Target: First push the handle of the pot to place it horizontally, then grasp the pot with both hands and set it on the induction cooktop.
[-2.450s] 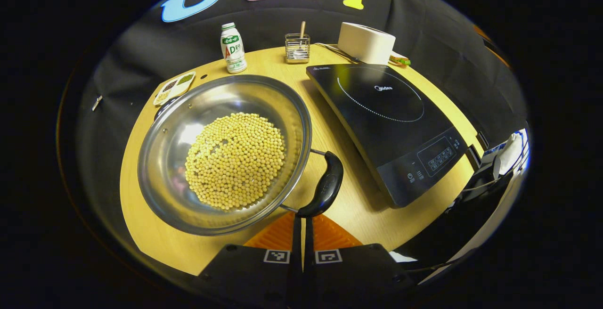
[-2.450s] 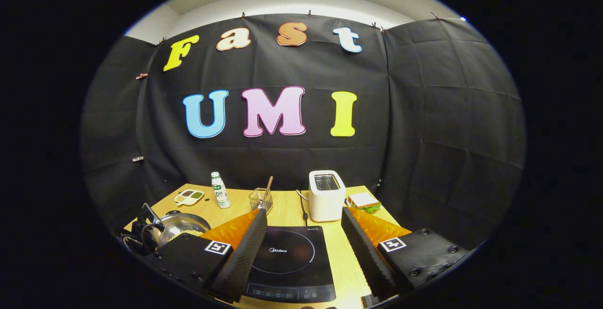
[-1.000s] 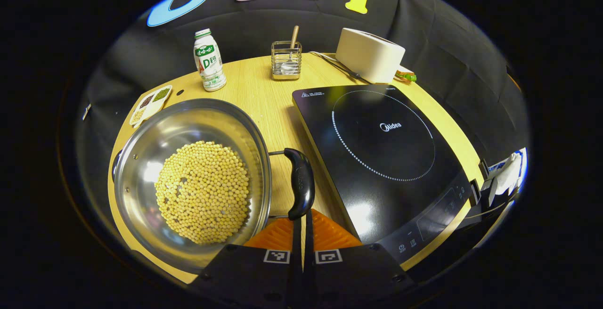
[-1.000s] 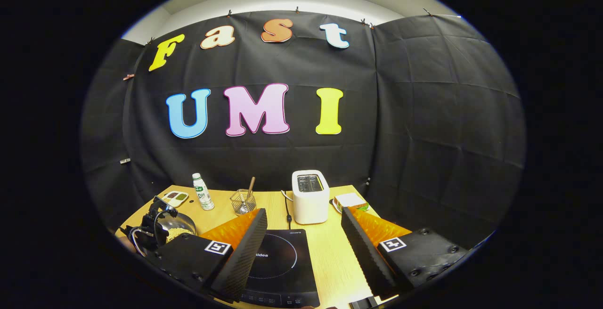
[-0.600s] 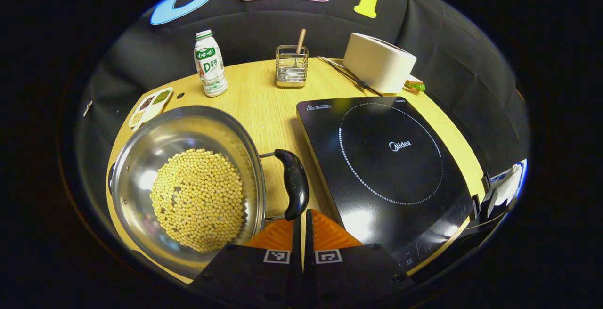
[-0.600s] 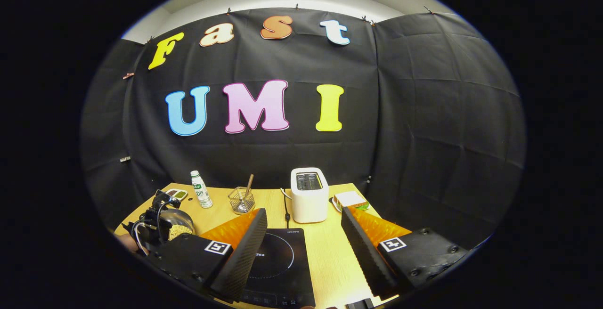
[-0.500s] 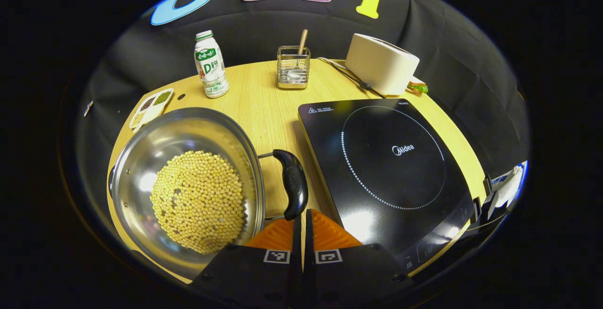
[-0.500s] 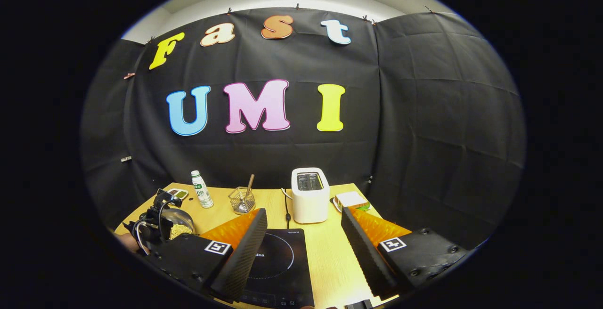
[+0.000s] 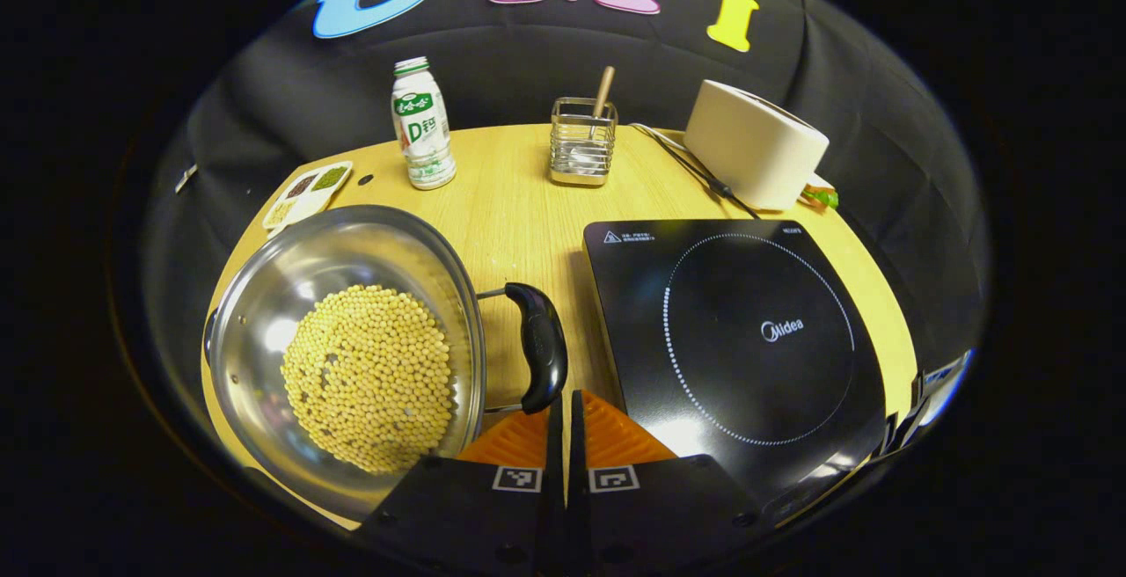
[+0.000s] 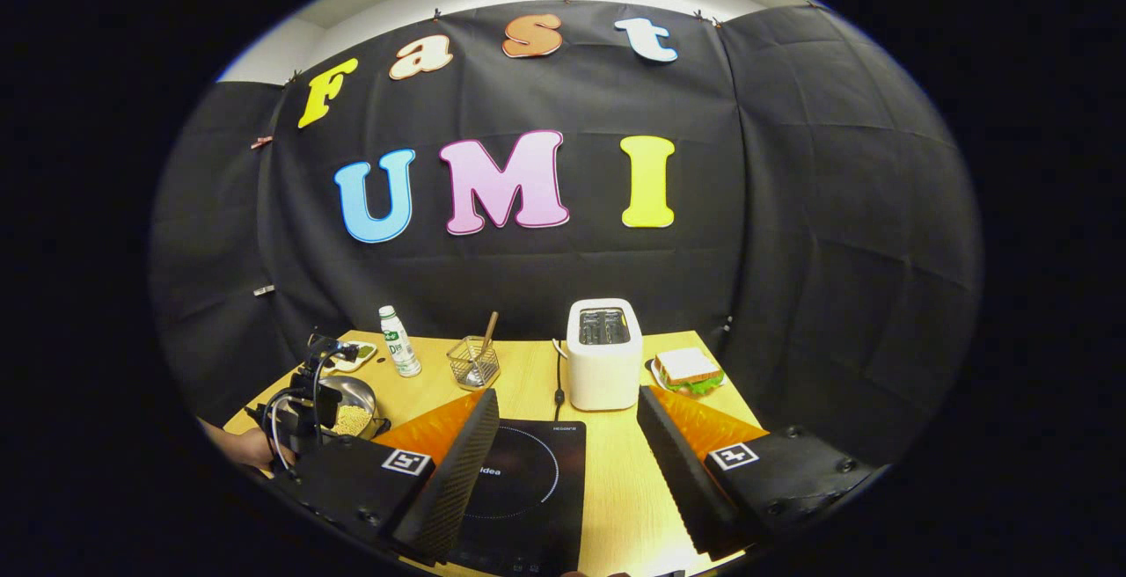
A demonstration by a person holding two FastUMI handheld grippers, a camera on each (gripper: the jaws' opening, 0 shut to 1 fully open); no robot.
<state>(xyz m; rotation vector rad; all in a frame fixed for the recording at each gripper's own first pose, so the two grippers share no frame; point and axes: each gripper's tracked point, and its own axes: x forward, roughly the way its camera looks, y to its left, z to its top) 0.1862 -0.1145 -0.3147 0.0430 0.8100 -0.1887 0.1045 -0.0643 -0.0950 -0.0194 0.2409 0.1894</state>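
Note:
A steel pot [image 9: 264, 313] holding soybeans [image 9: 365, 375] sits on the left of the wooden table [image 9: 519, 208]. Its black handle [image 9: 541, 346] sticks out on the side facing the black induction cooktop [image 9: 748, 339]. My left gripper [image 9: 566, 397] is shut with nothing held, its tips right at the handle's near end. In the right gripper view, my right gripper [image 10: 567, 401] hangs open above the cooktop [image 10: 528, 489], nothing between its fingers. The pot [image 10: 350, 403] appears far left there, with the left gripper [image 10: 303, 410] and a hand [image 10: 242, 447] beside it.
Along the table's back stand a white drink bottle [image 9: 422, 124], a wire holder with a spoon [image 9: 581, 153], and a white toaster [image 9: 752, 155] with its cord. A sandwich [image 10: 690, 368] lies right of the toaster. A small divided dish [image 9: 308, 193] sits behind the pot.
The left gripper pushed the handle round, so the pot turned and the handle now faces the cooktop. The right gripper stayed open and barely shifted.

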